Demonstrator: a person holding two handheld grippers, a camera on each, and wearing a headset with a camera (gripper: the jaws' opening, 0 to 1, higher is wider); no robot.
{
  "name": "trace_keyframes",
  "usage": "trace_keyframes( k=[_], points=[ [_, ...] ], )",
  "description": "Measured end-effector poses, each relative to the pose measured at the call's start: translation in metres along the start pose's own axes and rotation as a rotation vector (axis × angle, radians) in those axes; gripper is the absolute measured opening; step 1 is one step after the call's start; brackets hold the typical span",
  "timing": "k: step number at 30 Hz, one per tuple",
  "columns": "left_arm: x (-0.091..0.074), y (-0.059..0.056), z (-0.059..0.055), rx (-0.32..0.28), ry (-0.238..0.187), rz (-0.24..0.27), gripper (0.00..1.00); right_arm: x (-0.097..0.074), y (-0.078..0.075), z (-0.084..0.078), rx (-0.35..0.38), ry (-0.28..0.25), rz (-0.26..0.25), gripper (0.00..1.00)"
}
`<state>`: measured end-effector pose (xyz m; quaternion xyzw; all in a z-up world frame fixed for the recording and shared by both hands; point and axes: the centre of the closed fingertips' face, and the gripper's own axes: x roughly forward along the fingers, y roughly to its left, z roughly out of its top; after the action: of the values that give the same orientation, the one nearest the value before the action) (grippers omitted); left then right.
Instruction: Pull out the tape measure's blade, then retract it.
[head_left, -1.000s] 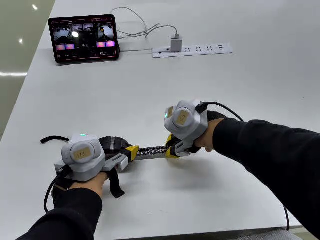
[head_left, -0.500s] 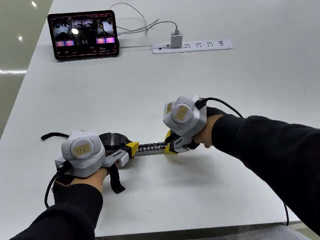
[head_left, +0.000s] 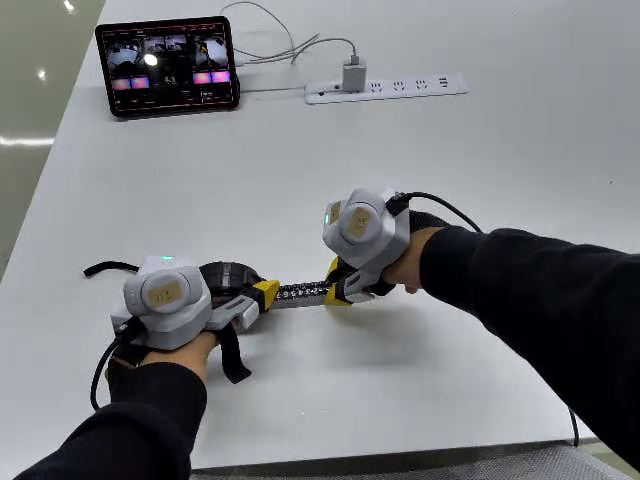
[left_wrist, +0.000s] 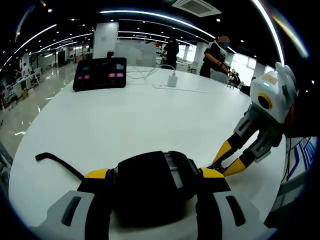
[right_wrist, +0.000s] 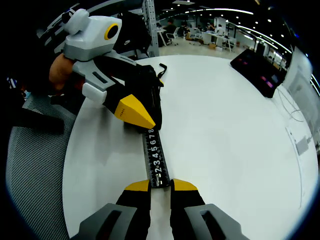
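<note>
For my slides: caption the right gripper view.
Right gripper pinches the black numbered blade pulled from the round black tape measure in the left gripper.

I see a wide white table (head_left: 450, 180) with a lit tablet (head_left: 167, 66) near its far left corner. A white power strip (head_left: 385, 88) lies beside it with a charger (head_left: 353, 76) plugged in. Left of the table, the glossy floor (head_left: 40, 90) mirrors lamps. Long light strips (left_wrist: 150, 13) cross the dark ceiling, and a grey mesh chair (right_wrist: 35, 165) stands at the table's edge.
</note>
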<state>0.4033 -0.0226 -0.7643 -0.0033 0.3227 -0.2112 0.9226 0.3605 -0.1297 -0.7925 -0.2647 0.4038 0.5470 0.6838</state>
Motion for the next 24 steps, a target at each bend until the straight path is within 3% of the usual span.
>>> trace_keyframes(
  k=[24],
  points=[
    [0.0012, 0.0006, -0.0008, -0.002, 0.006, -0.004, 0.64, 0.0046, 0.0014, 0.0065, 0.003, -0.010, -0.004, 0.10]
  ],
)
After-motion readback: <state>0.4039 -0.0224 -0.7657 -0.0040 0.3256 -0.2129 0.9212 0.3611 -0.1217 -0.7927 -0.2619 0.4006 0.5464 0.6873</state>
